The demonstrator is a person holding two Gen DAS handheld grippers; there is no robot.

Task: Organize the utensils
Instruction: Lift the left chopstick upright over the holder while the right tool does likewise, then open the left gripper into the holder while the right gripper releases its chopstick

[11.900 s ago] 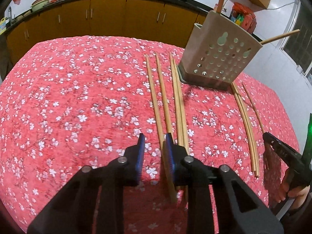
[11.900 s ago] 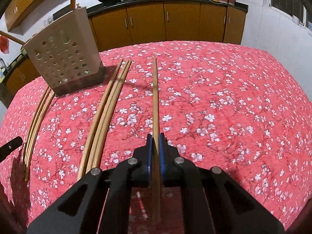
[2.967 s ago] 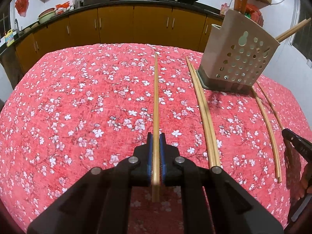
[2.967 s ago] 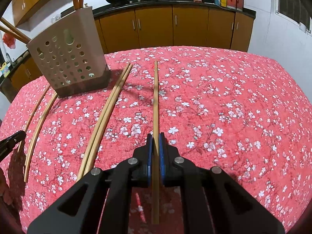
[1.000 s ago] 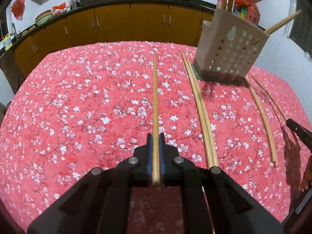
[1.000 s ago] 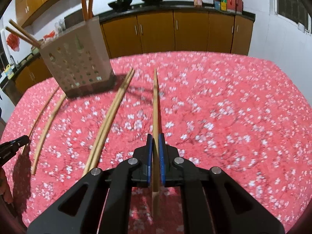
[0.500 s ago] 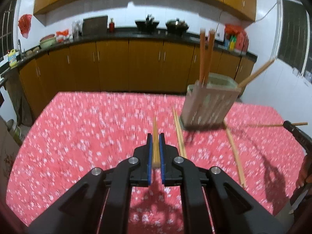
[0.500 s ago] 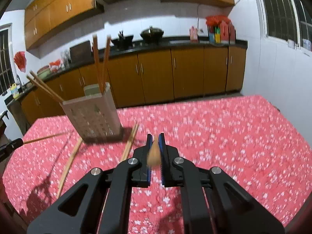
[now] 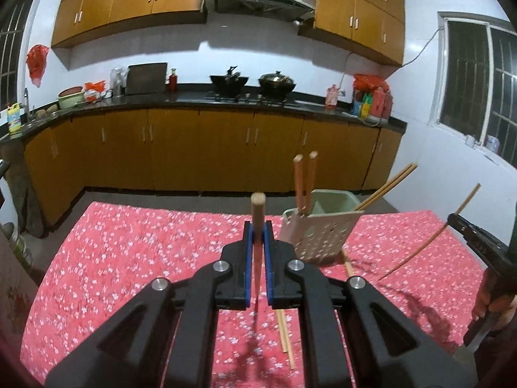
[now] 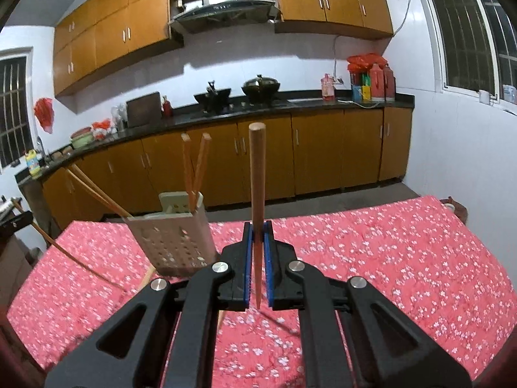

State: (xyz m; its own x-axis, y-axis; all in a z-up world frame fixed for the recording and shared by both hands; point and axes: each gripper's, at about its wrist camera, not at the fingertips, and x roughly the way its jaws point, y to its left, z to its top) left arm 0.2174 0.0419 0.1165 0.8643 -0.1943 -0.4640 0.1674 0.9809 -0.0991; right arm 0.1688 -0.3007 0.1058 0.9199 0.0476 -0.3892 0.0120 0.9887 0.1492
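**Both grippers held a chopstick above the flowered table**

We saw the red flowered tablecloth (image 9: pixel 135 258) spread wide and bare on the left of the left wrist view, its far edge meeting dark floor before the brown base cabinets (image 9: pixel 200 152). In the right wrist view the cloth's right half (image 10: pixel 404 258) lay just as open, running to a far edge near the white wall.

We held the left gripper (image 9: pixel 257 252) with its jaws closed on a chopstick (image 9: pixel 258 223), whose blunt end pointed away from us and upward. The right gripper (image 10: pixel 257 252) was likewise clamped on its own chopstick (image 10: pixel 257 187), which rose tall between the blue pads. At the right margin of the left wrist view, the right gripper's chopstick (image 9: pixel 433 236) showed as a thin slanted rod, with fingers (image 9: pixel 491 297) wrapped round the handle.

The perforated utensil holder (image 9: pixel 320 236) stood on the cloth just right of the left gripper's tips and far of them; in the right wrist view it (image 10: pixel 174 239) sat to the left. Loose chopsticks (image 9: pixel 284 333) lay on the cloth near its base, partly hidden by the left gripper's body.

Inside the holder, two reddish chopsticks (image 9: pixel 305 181) stood nearly upright in one compartment, and another pair (image 9: pixel 387 184) leaned out toward the right.

On the far counter sat two woks (image 9: pixel 252 80).
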